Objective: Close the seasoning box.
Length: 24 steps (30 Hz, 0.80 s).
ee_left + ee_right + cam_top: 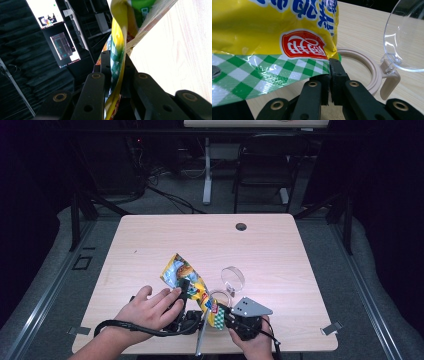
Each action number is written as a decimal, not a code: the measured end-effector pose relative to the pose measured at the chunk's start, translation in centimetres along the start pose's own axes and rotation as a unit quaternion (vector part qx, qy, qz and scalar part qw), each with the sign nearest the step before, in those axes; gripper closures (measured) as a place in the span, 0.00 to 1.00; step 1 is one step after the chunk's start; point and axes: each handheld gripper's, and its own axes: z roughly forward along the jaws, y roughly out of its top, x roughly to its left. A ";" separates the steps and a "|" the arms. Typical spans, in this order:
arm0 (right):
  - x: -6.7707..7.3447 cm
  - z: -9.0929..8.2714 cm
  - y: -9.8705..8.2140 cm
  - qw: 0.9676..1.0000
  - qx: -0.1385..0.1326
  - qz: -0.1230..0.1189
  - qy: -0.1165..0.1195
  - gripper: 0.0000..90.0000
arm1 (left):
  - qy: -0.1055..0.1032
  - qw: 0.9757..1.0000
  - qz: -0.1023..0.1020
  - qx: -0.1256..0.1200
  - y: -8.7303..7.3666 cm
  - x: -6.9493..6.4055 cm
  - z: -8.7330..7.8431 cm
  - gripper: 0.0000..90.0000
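We have the snack bag [189,282] pinched from both ends, lifted off the table [280,250] at its near edge. Left gripper [115,72] — jaws nearly closed on the bag's edge. Right gripper [329,75] clamps the green-checked corner. Lidded container [227,287] sits just beside the bag — lid tipped open.
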 end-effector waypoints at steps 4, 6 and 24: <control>0.1 0.1 0.0 1.000 0.001 -0.001 0.002 0.97 | 0.001 1.000 0.002 -0.002 0.0 0.0 0.0 0.94; 0.2 0.0 0.0 1.000 0.002 -0.001 0.000 0.97 | -0.002 1.000 -0.001 -0.002 0.0 0.0 -0.1 0.95; 0.1 -0.6 -0.3 1.000 0.004 0.000 -0.007 0.97 | 0.000 1.000 0.003 -0.015 0.5 0.3 0.1 0.95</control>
